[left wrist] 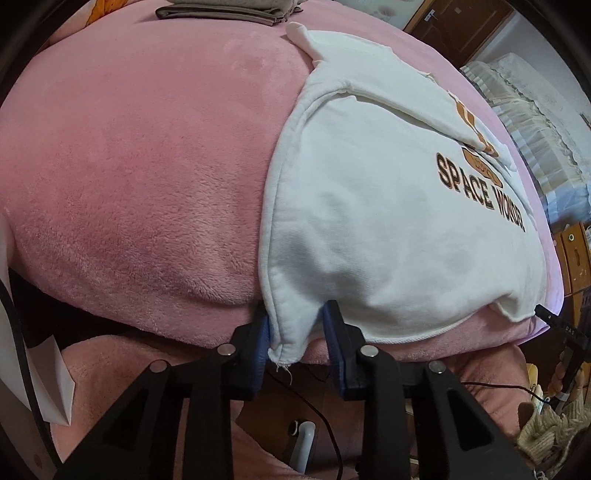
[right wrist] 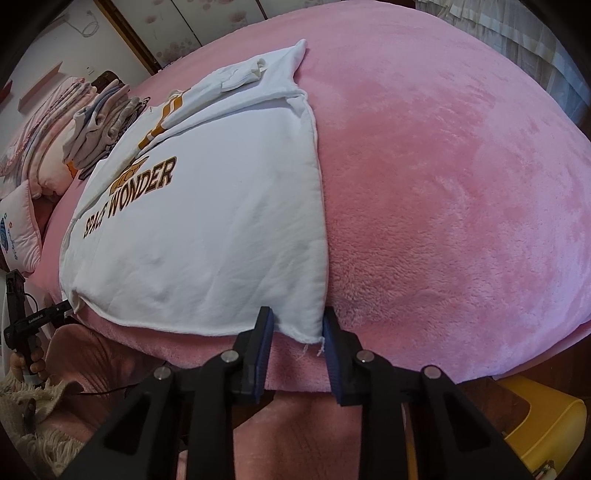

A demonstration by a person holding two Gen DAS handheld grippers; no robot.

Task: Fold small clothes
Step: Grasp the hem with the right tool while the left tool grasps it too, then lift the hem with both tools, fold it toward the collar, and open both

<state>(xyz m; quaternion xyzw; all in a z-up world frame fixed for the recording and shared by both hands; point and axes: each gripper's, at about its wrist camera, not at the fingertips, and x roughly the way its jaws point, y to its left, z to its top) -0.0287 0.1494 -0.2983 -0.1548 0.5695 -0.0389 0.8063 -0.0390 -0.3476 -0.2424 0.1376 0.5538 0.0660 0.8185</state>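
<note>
A white sweatshirt (left wrist: pixel 388 229) printed "SPACE WONDER" lies flat on a pink fleece bed (left wrist: pixel 147 166), sleeves folded in over its chest. Its hem faces me at the bed's near edge. My left gripper (left wrist: pixel 297 325) is open, its blue pads either side of the hem's left corner. My right gripper (right wrist: pixel 297 326) is open, its pads either side of the hem's right corner; the sweatshirt (right wrist: pixel 207 229) spreads away to the left on the bed (right wrist: pixel 461 184). Each gripper's tip shows at the far hem corner in the other view.
A folded brown garment (left wrist: pixel 221 11) lies at the bed's far edge. A pile of folded clothes (right wrist: pixel 99 125) and pillows (right wrist: pixel 22 221) sit at the bed's left. A yellow stool (right wrist: pixel 546 428) stands below right. Cables hang under the bed edge.
</note>
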